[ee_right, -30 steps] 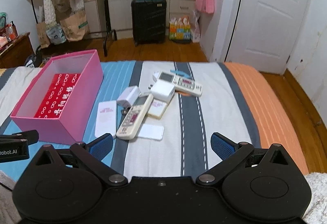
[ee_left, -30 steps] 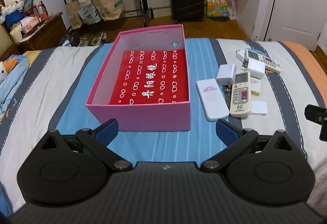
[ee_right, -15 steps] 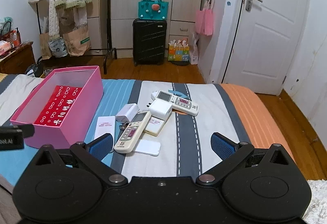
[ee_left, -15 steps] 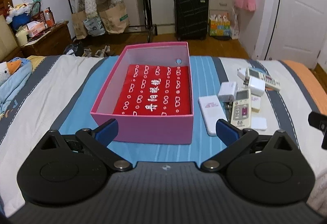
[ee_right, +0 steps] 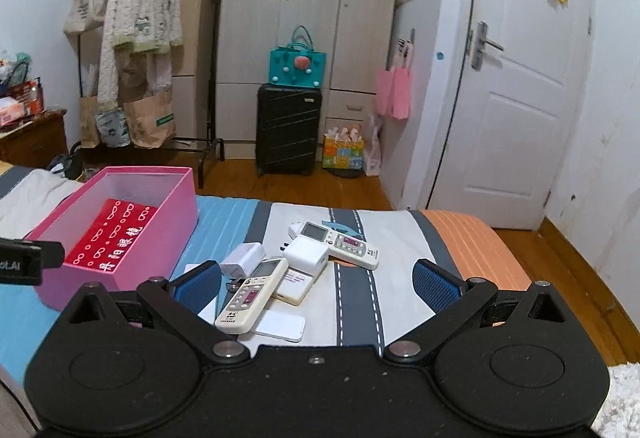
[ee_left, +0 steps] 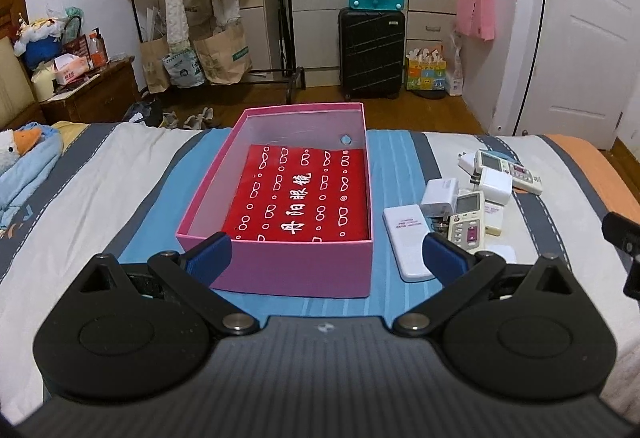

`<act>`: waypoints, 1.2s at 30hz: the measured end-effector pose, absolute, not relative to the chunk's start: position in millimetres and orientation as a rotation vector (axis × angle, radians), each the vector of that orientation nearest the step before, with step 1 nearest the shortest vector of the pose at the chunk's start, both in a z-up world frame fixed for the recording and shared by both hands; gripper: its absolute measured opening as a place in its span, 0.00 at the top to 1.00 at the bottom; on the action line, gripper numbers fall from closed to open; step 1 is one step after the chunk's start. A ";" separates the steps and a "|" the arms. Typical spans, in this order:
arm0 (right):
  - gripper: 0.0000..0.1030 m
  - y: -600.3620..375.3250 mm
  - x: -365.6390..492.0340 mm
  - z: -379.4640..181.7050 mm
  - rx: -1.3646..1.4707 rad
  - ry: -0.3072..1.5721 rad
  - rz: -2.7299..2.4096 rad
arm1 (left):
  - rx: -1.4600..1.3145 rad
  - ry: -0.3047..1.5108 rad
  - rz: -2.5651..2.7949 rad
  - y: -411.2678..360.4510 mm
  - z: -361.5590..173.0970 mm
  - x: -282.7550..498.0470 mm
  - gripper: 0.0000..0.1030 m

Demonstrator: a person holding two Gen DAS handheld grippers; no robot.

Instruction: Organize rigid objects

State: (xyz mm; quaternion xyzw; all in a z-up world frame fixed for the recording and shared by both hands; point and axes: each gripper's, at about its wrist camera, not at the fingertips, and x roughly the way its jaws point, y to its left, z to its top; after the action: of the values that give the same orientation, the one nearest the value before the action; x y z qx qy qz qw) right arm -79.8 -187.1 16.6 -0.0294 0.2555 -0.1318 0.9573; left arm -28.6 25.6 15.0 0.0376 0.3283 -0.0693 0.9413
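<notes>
An open pink box point(ee_left: 280, 270) point(ee_right: 168, 214) with a red patterned item point(ee_left: 304, 198) inside lies on the striped bed. To its right sits a pile of white rigid objects: two remotes point(ee_right: 252, 294) point(ee_right: 340, 244), chargers point(ee_right: 306, 254) point(ee_left: 440, 194), a flat white block point(ee_left: 408, 242) and a small white card point(ee_right: 280, 326). My left gripper point(ee_left: 326, 254) hovers open just before the box's near wall, holding nothing. My right gripper point(ee_right: 316, 280) is open and empty, above the pile's near side.
The bed point(ee_left: 100, 174) has grey, blue, white and orange stripes. A blue plush blanket point(ee_left: 24, 166) lies at its left edge. Beyond the bed's far edge are a black suitcase point(ee_right: 288, 130), a clothes rack point(ee_right: 152, 58), a wardrobe and a white door point(ee_right: 516, 106).
Both cameras have tilted upward and risen, so more of the room shows and the box and pile sit lower in view. Both grippers stay open and empty.
</notes>
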 end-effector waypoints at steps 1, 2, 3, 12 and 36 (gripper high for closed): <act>0.00 -187.7 -79.7 16.6 -0.056 0.524 -0.256 | 0.077 0.672 -0.141 25.3 14.3 -28.2 0.00; 0.00 -188.5 -79.4 16.7 -0.047 0.527 -0.247 | 0.077 0.673 -0.141 25.5 13.5 -28.9 0.00; 0.00 -189.4 -78.6 17.3 -0.039 0.531 -0.240 | 0.076 0.673 -0.143 25.9 12.9 -29.5 0.00; 0.00 -191.0 -70.9 10.5 -0.009 0.635 -0.217 | 0.064 0.713 -0.181 26.1 11.2 -27.5 0.00; 0.00 -198.3 -69.3 7.0 0.011 0.683 -0.215 | 0.042 0.716 -0.201 24.9 10.3 -29.6 0.02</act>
State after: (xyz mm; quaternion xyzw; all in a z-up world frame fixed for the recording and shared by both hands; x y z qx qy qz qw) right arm -69.3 -198.3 7.0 0.0055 0.3342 -0.1051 0.9366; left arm -29.6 24.9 10.3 0.0205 0.3500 -0.0984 0.9313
